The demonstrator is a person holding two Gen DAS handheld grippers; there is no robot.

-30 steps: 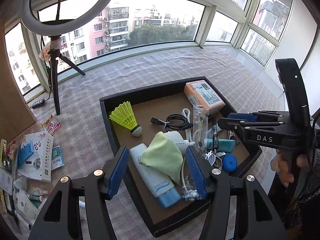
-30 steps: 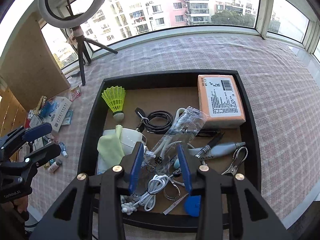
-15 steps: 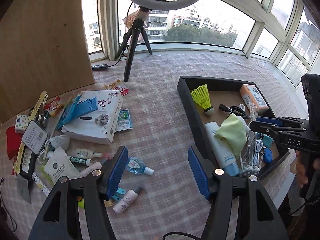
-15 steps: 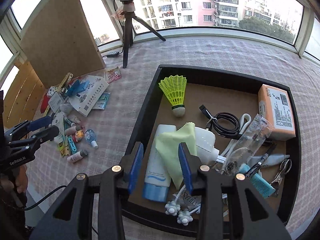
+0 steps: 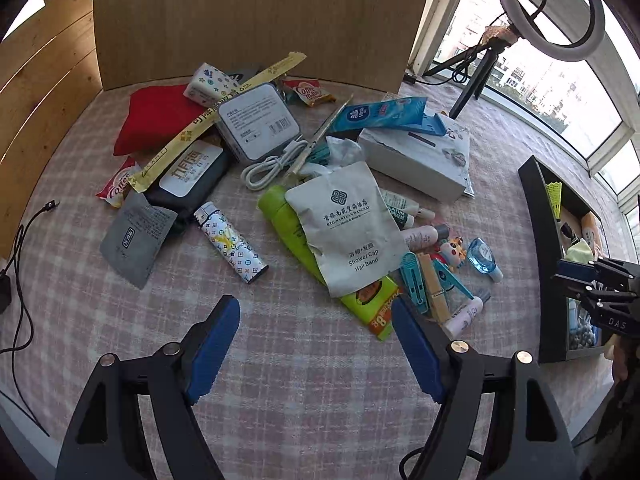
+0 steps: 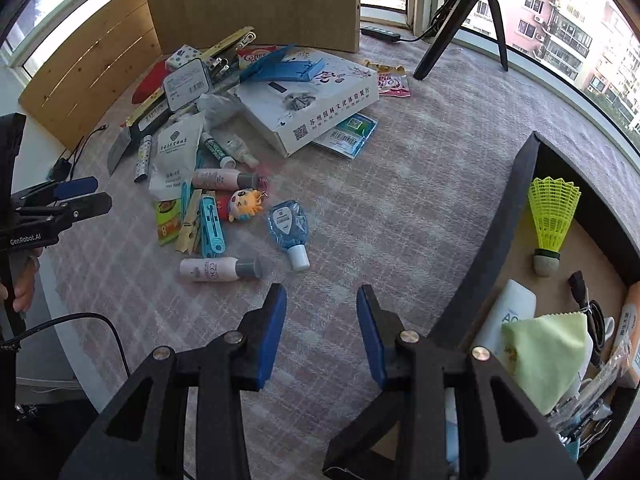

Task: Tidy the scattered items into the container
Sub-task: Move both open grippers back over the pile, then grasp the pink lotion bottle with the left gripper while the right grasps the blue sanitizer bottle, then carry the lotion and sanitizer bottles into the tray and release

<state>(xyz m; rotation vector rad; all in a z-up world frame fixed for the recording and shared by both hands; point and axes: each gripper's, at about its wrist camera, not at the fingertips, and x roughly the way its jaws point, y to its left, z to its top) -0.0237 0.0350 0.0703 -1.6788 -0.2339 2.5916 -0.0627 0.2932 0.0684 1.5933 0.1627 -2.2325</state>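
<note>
A heap of scattered items lies on the checked cloth: a white shower-cap pouch (image 5: 346, 226), a patterned lighter (image 5: 231, 242), a green tube (image 5: 288, 220), clothes pegs (image 5: 424, 286) and small bottles. My left gripper (image 5: 316, 320) hovers over bare cloth just short of the heap, its jaws opening wide with nothing between them. My right gripper (image 6: 322, 308) is open and empty, between a pink bottle (image 6: 216, 270) and the black container (image 6: 516, 208). The container holds a yellow shuttlecock (image 6: 552, 216), a green cloth (image 6: 548, 356) and more.
A white box (image 6: 308, 100) and a red pouch (image 5: 156, 120) lie at the back of the heap. A board (image 5: 256, 16) stands behind it. A ring-light tripod (image 6: 464, 12) stands near the window. Black cables (image 5: 16, 220) run along the table's left edge.
Both grippers have swung left, away from above the container to over the cloth near the heap. The left jaws have spread wider. The right jaws look unchanged.
</note>
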